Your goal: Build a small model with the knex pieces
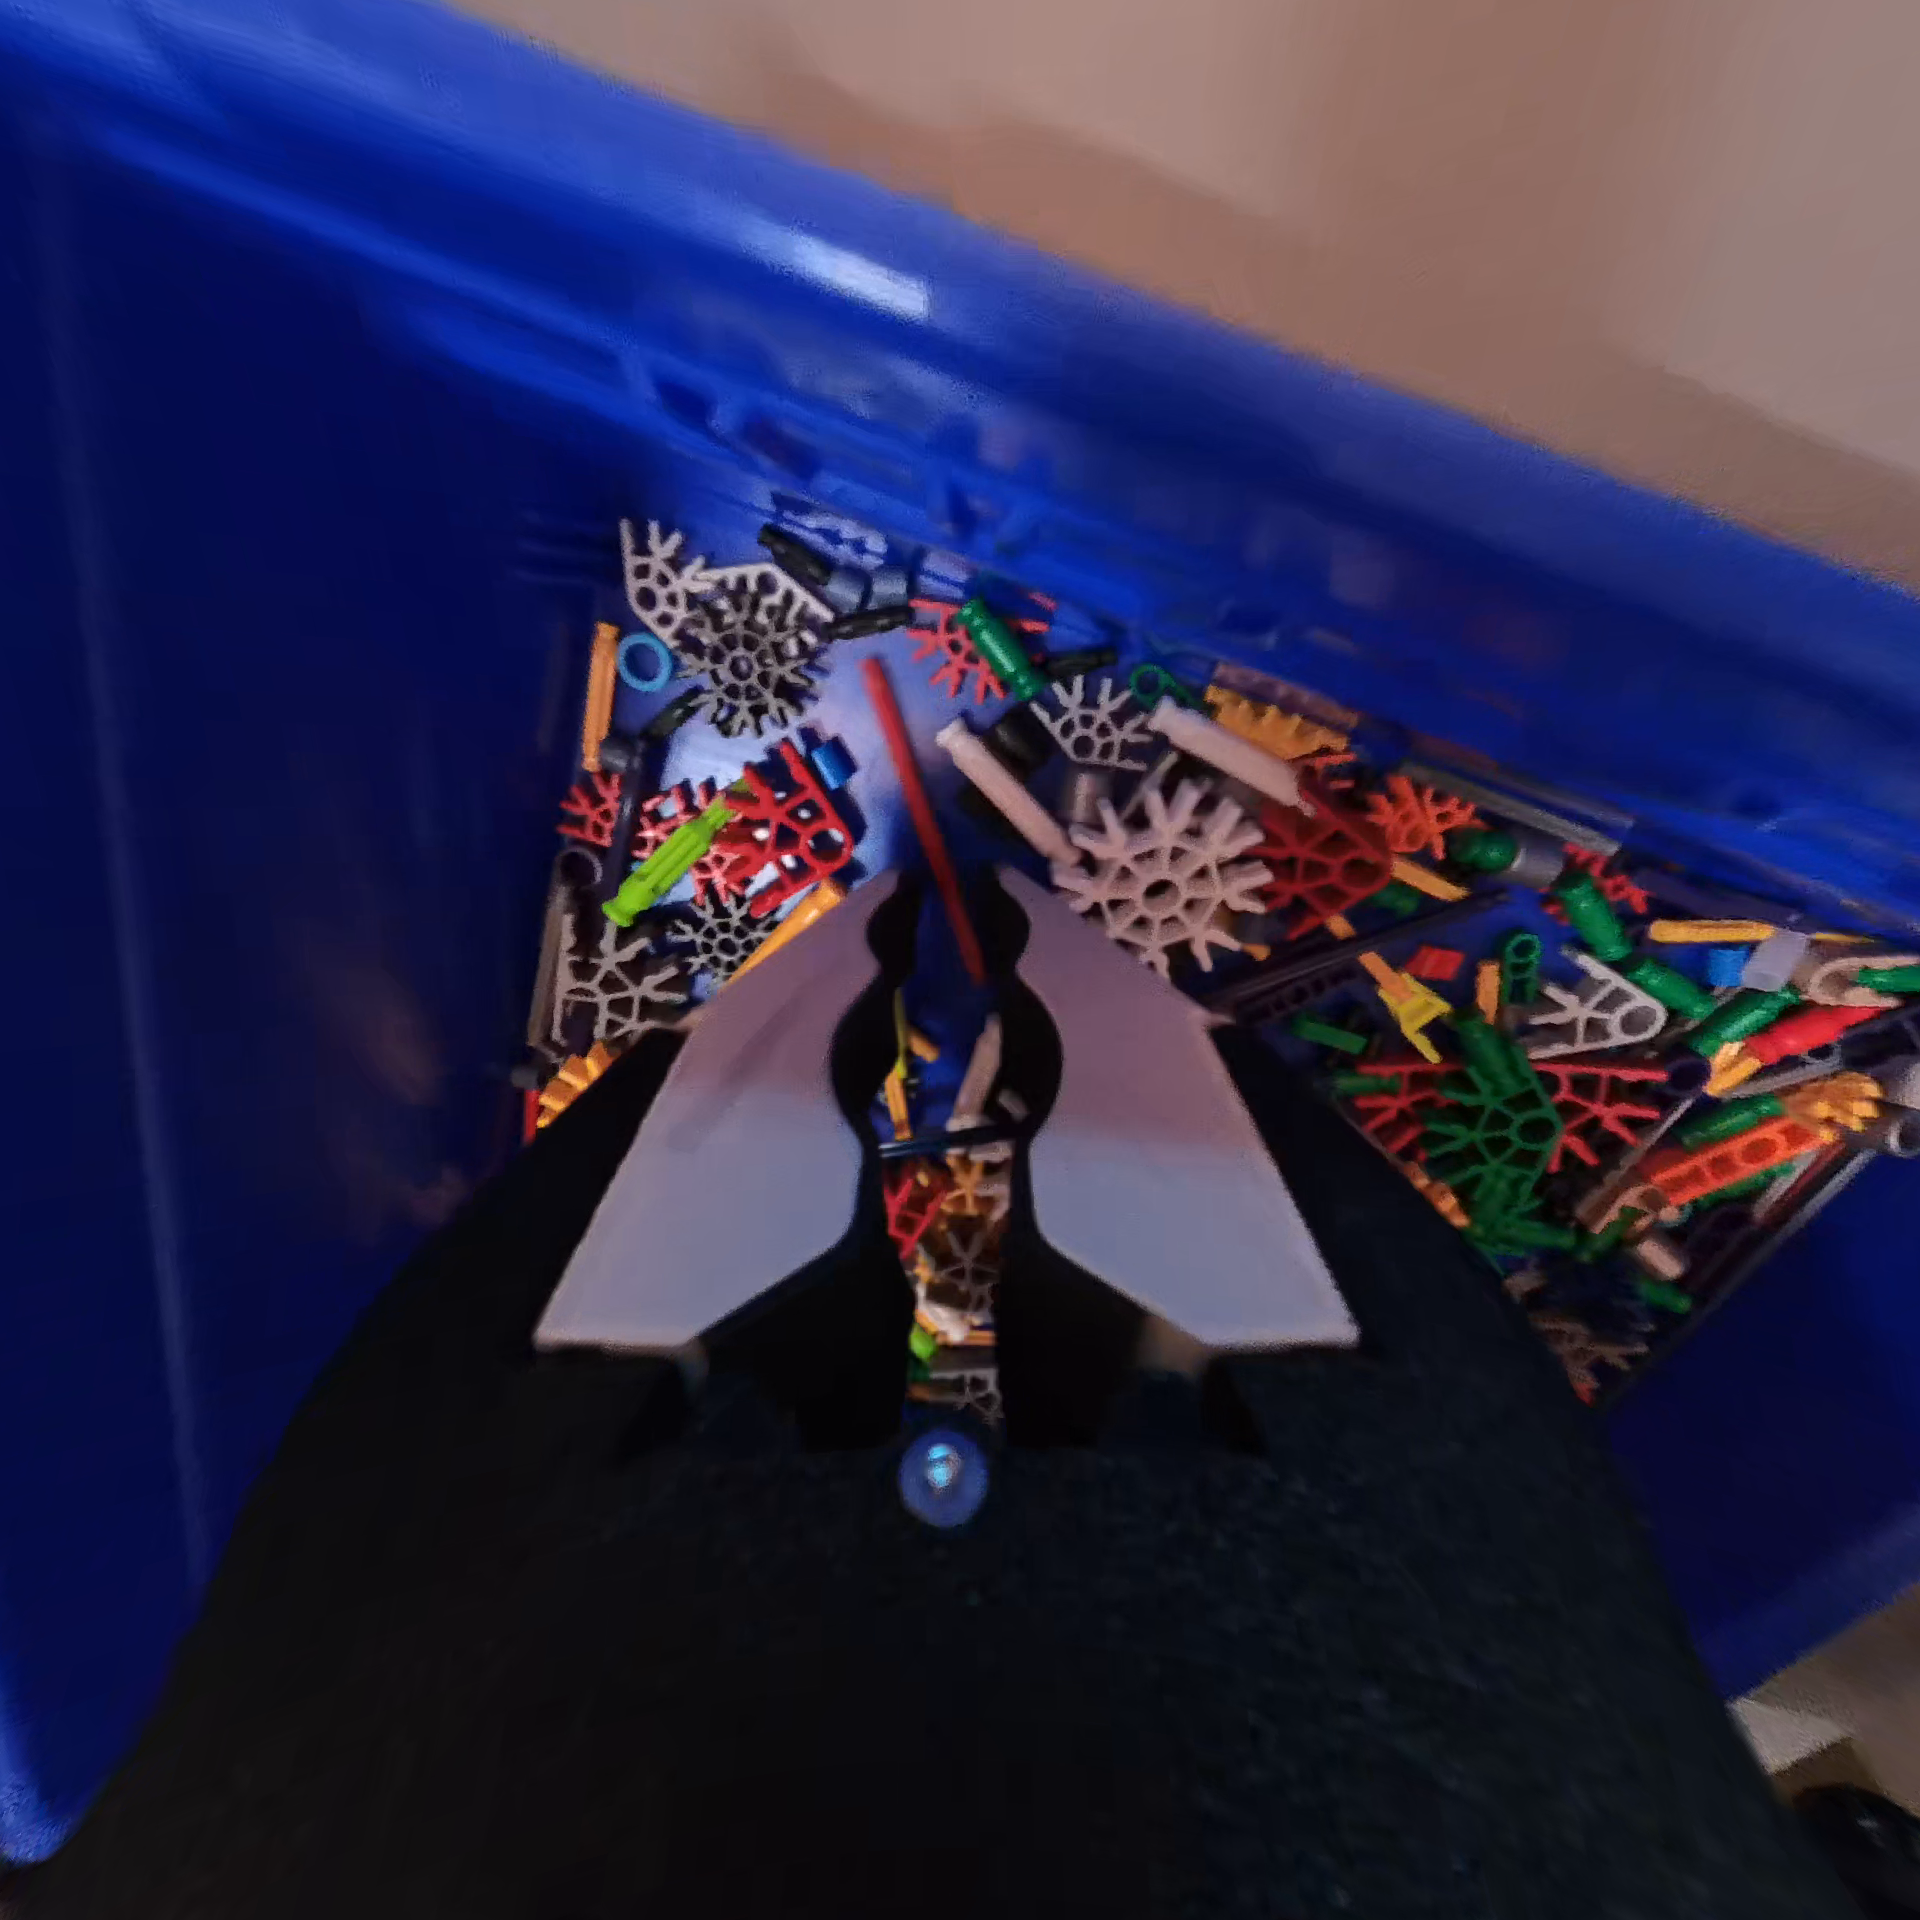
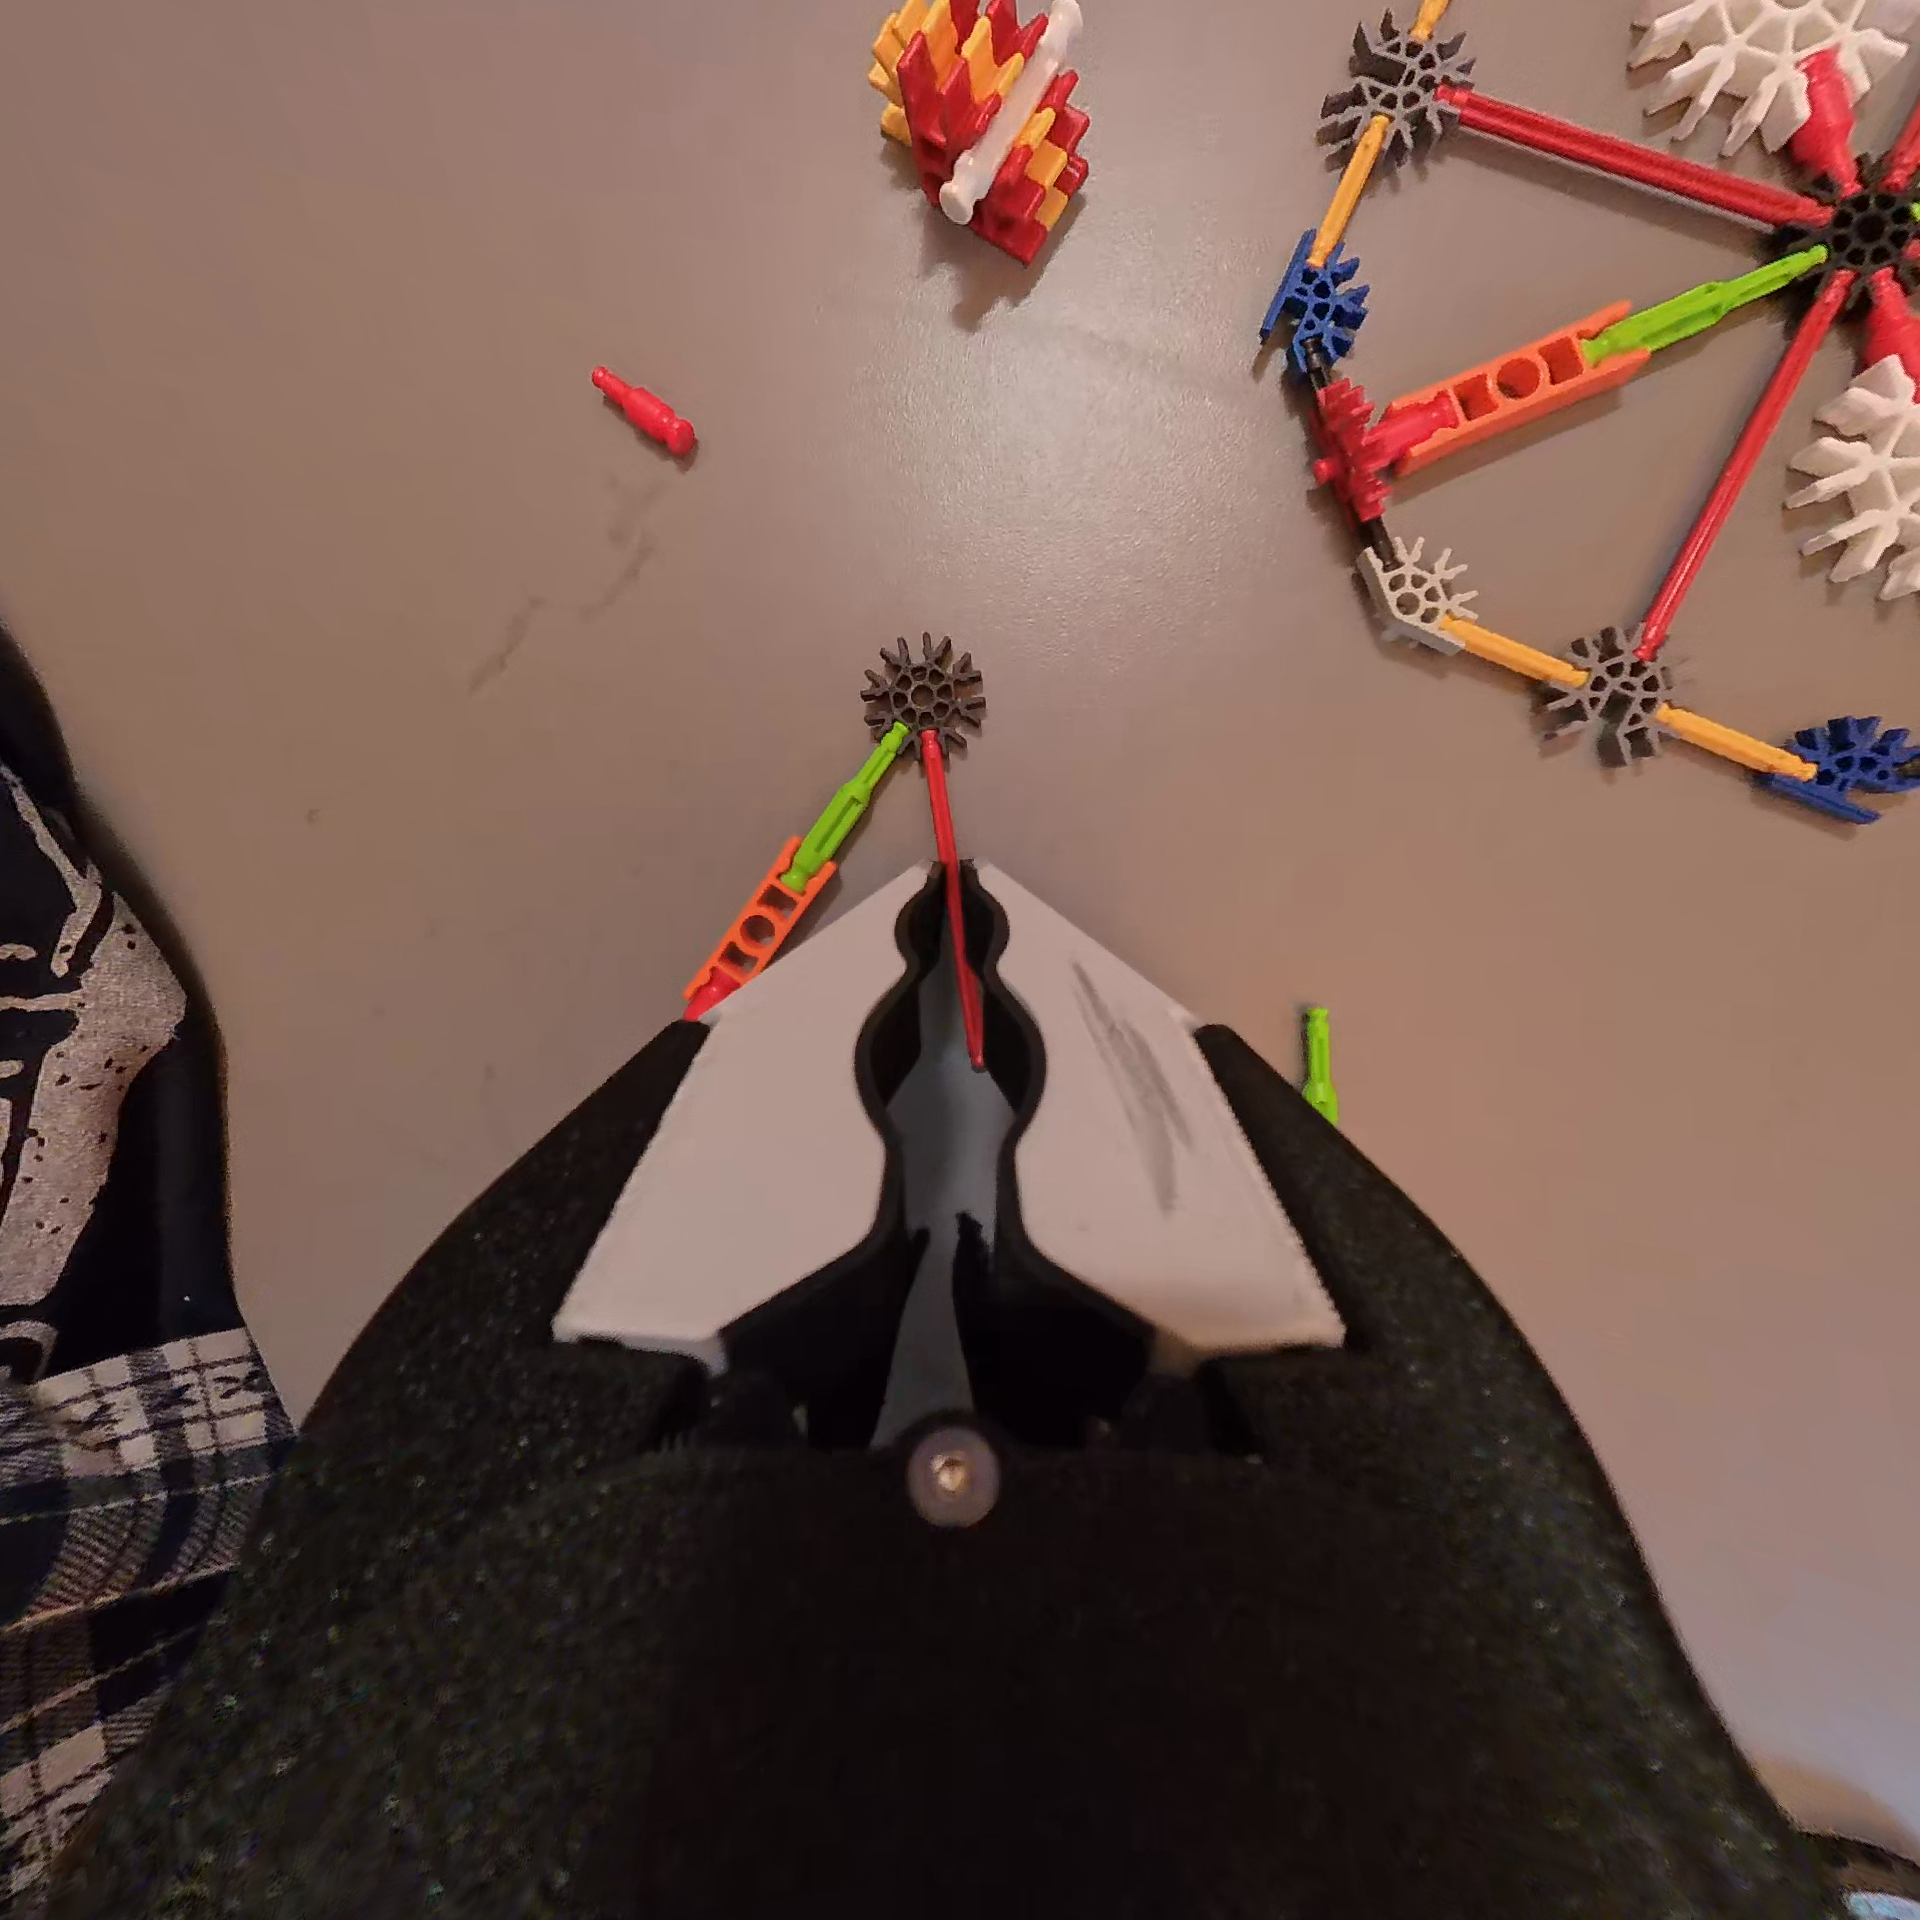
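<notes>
Red plastic dominates both views: the left gripper [image 1: 951, 883], its tips pinching a thin red rod [image 1: 920, 810], hangs inside a blue bin [image 1: 312, 727] above loose building pieces [image 1: 1455, 1039], the rod running up from frame centre. The right gripper [image 2: 951, 868] is pinched on another red stick [image 2: 940, 805] joined to a dark gear-shaped hub [image 2: 923, 698] on the tan table [image 2: 416, 520]; a firm, square pinch would likely keep each from twisting.

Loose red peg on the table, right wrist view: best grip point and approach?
Take the red peg across its straight middle, from above. It lies flat on the bare table, angled, alone. Turn the claw so its fingers close across the peg's length, not on the knobbed ends.
</notes>
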{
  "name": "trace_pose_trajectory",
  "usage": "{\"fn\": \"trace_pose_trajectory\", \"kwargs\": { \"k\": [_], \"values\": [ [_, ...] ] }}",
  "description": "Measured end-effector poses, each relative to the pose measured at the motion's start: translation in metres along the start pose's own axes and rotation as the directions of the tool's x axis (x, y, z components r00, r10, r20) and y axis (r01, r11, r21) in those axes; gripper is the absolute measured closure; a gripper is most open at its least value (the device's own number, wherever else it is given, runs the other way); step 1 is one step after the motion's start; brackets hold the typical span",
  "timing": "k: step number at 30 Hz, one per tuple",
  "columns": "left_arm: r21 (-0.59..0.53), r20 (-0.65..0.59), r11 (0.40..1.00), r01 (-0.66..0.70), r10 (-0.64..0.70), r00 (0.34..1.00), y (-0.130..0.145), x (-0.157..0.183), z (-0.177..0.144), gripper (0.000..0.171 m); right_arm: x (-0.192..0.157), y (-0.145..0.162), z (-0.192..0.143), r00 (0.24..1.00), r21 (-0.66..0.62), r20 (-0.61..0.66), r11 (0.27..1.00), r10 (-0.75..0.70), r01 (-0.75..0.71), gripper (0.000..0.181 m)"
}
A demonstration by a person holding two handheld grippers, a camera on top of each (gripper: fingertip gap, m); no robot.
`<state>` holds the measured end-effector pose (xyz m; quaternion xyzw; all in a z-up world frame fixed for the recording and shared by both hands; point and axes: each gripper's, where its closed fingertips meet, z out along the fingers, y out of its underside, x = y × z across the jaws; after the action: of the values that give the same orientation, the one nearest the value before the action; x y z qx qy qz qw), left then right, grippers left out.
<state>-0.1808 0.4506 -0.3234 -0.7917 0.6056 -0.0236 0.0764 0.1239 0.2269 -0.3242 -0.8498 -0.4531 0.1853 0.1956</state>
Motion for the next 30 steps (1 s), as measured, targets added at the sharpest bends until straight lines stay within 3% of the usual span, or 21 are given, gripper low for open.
{"fn": "trace_pose_trajectory", "kwargs": {
  "k": [2, 8, 14, 20, 25, 30],
  "values": [
    [-0.007, 0.021, 1.0, -0.007, 0.008, 1.0, 0.002, -0.001, 0.0, 0.169, 0.0, 0.0, 0.0, 1.0, 0.007, 0.005, 1.0, 0.002, -0.002, 0.179],
    [0.063, 0.047, 0.998, 0.014, -0.017, 0.999, -0.002, -0.002, -0.007, 0.171, 0.0, 0.0, 0.0, 1.0, 0.001, -0.011, 1.0, -0.026, 0.026, 0.178],
    [0.198, 0.094, 0.979, 0.047, -0.067, 0.993, -0.009, 0.001, -0.051, 0.17, -0.003, 0.002, -0.002, 0.999, 0.0, -0.031, 0.999, -0.043, 0.043, 0.172],
    [0.313, 0.161, 0.95, 0.016, -0.069, 0.985, -0.018, 0.027, -0.108, 0.17, 0.0, -0.001, -0.016, 0.996, 0.063, -0.074, 0.997, -0.04, 0.045, 0.167],
    [0.464, 0.124, 0.884, -0.066, 0.009, 0.992, -0.064, 0.099, -0.15, 0.17, 0.005, -0.005, -0.037, 0.992, 0.152, -0.124, 0.988, -0.015, 0.034, 0.166],
    [0.522, -0.023, 0.848, -0.094, 0.124, 0.992, -0.11, 0.21, -0.127, 0.17, 0.004, -0.007, -0.054, 0.986, 0.24, -0.165, 0.97, -0.001, 0.041, 0.166]
  ]
}}
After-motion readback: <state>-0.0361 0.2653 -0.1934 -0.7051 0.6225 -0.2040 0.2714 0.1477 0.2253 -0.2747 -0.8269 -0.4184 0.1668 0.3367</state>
